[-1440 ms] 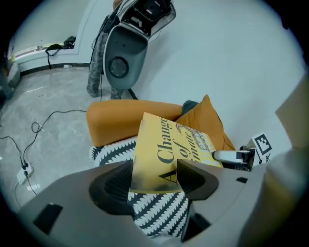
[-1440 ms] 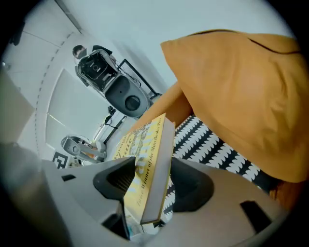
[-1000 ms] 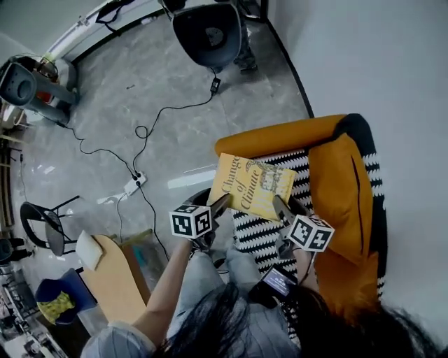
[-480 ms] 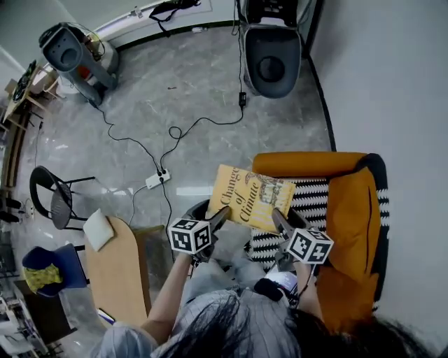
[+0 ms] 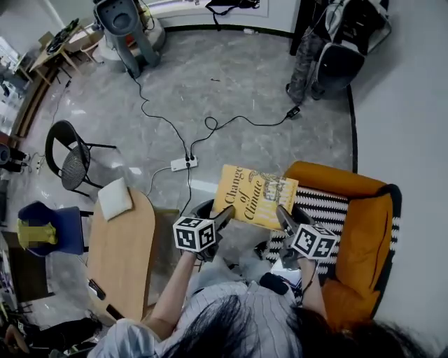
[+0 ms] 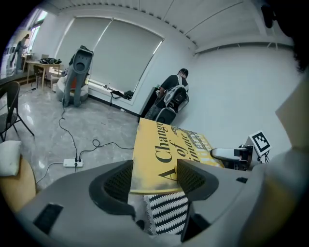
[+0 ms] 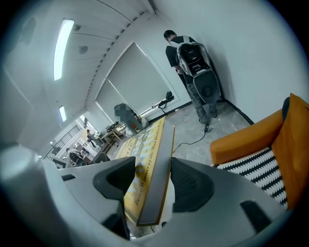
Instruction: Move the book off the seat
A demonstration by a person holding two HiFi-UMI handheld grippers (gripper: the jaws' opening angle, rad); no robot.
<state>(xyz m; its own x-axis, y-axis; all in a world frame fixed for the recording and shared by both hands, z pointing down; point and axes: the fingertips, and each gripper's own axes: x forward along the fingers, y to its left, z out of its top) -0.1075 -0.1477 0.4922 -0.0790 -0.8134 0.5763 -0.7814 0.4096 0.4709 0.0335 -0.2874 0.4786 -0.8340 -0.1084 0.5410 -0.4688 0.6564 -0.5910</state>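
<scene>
A yellow book [image 5: 254,197] with black lettering is held in the air between both grippers, left of the orange armchair [image 5: 357,231] and over the floor beside its arm. My left gripper [image 5: 225,215] is shut on the book's near left corner, and in the left gripper view the yellow book [image 6: 166,159] sits clamped between the two pads. My right gripper [image 5: 283,216] is shut on the book's near right edge; the right gripper view shows the book [image 7: 147,178] edge-on between its pads. The chair's black-and-white seat cushion [image 5: 336,210] lies bare to the right.
A round wooden table [image 5: 122,255] with a white pad [image 5: 115,198] stands at my left. A black chair [image 5: 73,155], a power strip [image 5: 182,163] with cables and a grey machine [image 5: 122,21] are on the floor. A person with a backpack [image 7: 190,60] stands by the far wall.
The book has been carried left, away from the armchair's seat, with both grippers still clamped on it. The view has swung toward the wooden table.
</scene>
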